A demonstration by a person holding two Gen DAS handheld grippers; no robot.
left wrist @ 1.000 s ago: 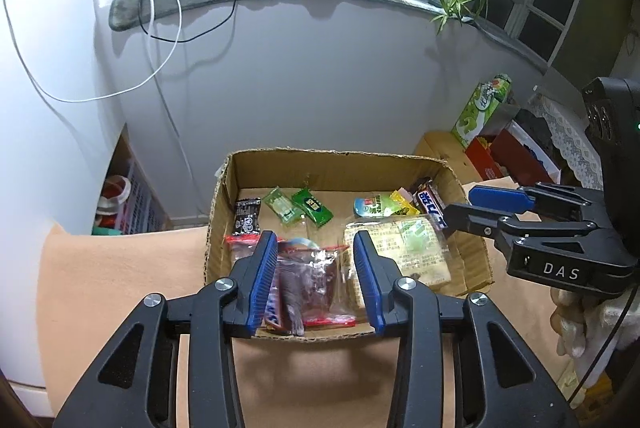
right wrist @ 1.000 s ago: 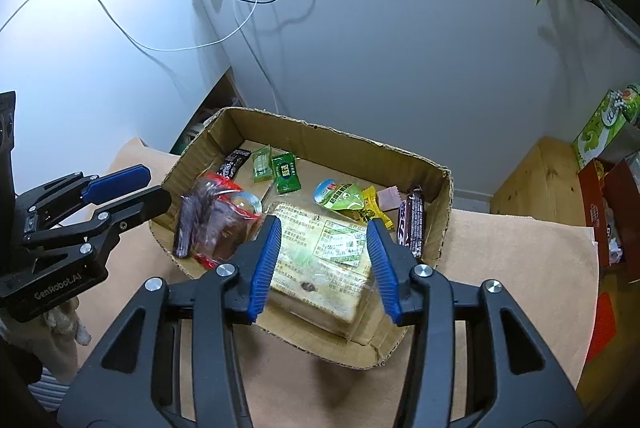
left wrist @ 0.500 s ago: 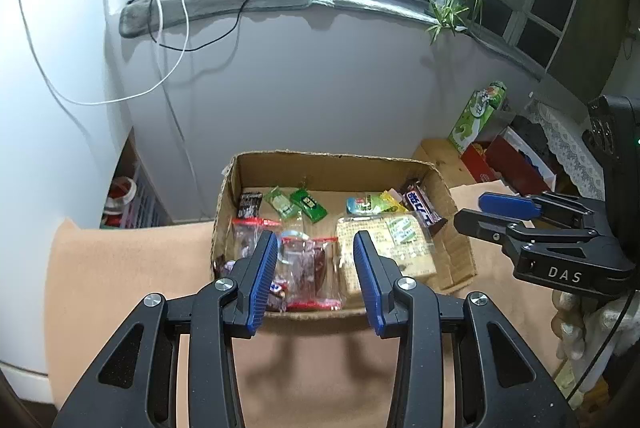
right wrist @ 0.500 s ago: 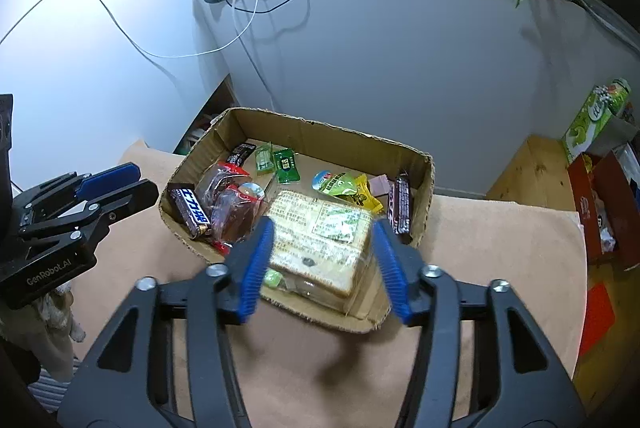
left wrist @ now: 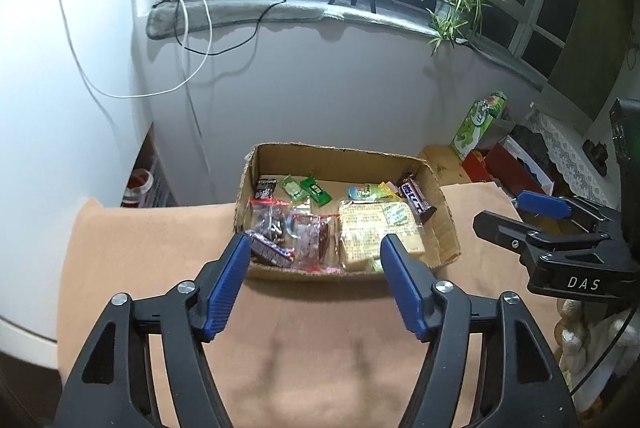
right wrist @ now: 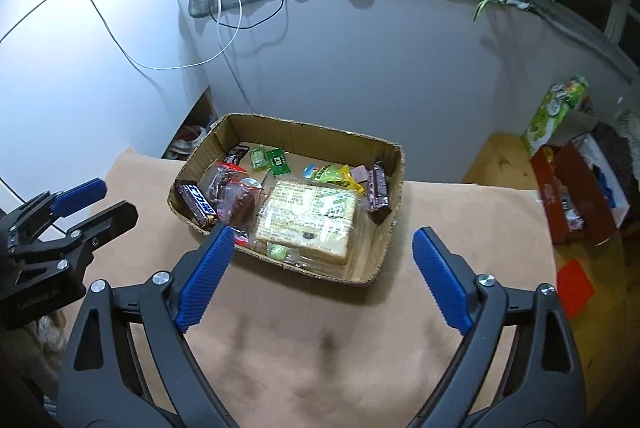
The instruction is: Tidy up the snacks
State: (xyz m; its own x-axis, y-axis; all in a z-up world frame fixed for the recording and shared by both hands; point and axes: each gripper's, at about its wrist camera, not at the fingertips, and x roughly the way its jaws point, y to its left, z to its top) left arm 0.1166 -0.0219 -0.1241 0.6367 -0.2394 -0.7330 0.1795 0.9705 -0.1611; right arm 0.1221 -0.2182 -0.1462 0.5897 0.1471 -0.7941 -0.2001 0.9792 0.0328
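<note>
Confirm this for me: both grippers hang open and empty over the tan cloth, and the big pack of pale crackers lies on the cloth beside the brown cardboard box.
One thing is wrong. The big pack of pale crackers lies inside the brown cardboard box, not beside it; the right wrist view shows this. The rest holds: the left gripper and right gripper are open and empty over the tan cloth.

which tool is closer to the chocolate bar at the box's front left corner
Left. The left tool hangs open just in front of the chocolate bar; the right tool, also open, sits toward the box's other side.
</note>
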